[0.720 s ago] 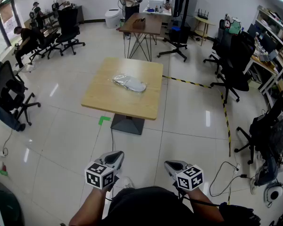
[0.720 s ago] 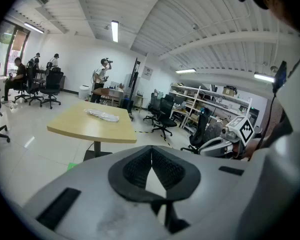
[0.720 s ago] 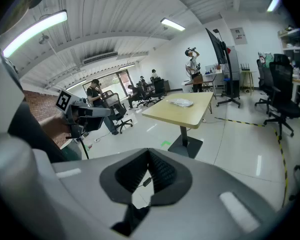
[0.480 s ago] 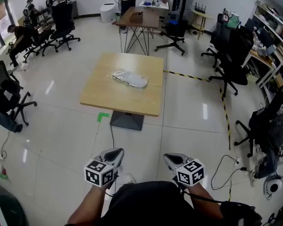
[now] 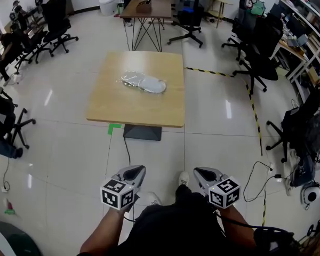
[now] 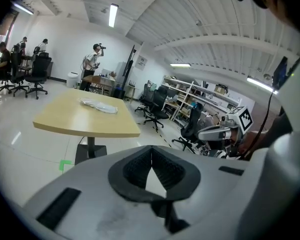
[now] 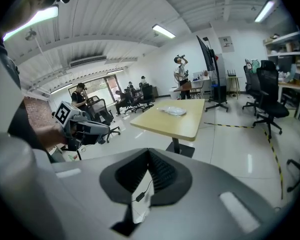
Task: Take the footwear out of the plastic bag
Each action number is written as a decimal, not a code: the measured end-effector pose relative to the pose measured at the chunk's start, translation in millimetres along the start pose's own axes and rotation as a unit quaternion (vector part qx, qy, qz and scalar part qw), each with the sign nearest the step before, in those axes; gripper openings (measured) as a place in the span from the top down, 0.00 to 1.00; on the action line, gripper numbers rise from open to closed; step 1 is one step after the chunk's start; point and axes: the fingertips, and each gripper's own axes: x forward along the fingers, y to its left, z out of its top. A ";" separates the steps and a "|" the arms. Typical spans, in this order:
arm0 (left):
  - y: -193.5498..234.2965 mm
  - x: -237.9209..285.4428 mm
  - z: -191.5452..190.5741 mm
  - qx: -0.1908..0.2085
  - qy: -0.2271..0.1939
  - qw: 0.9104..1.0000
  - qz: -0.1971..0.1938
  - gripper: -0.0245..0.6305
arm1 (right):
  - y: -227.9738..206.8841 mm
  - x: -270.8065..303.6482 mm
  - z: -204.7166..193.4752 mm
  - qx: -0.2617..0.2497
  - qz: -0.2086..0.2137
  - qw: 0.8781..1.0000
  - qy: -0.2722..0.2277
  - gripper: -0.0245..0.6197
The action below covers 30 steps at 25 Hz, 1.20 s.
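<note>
Plastic bag (image 5: 143,82) on table (image 5: 133,110), inset from edges.

Lab-like office: swivel chairs (image 5: 257,55), cluttered shelves (image 5: 305,39) (floor hazard tape (image 5: 210,72) too).

No legible text, brand or number is found in any view. Only black-and-white square marker patterns are carried on the cubes of the left gripper (image 5: 132,170) and right gripper (image 5: 204,173). A wall poster (image 7: 225,44) at the upper right of the right gripper view is too small to be read.
</note>
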 end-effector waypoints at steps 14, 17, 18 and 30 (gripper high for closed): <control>64.8 84.4 99.9 -0.003 -0.008 0.997 0.079 0.95 | -98.7 87.7 101.9 -0.034 0.086 0.996 -0.008 0.96; 80.6 103.0 126.3 -0.007 -0.024 0.994 0.108 0.95 | -118.8 101.9 126.9 -0.057 0.110 0.992 -0.005 0.96; 85.7 109.5 134.3 -0.006 -0.028 0.993 0.118 0.95 | -125.7 104.8 133.0 -0.064 0.117 0.991 -0.004 0.96; 162.5 173.3 217.0 0.121 0.017 0.980 0.155 0.95 | -183.3 141.9 154.9 -0.029 0.108 0.994 0.007 0.96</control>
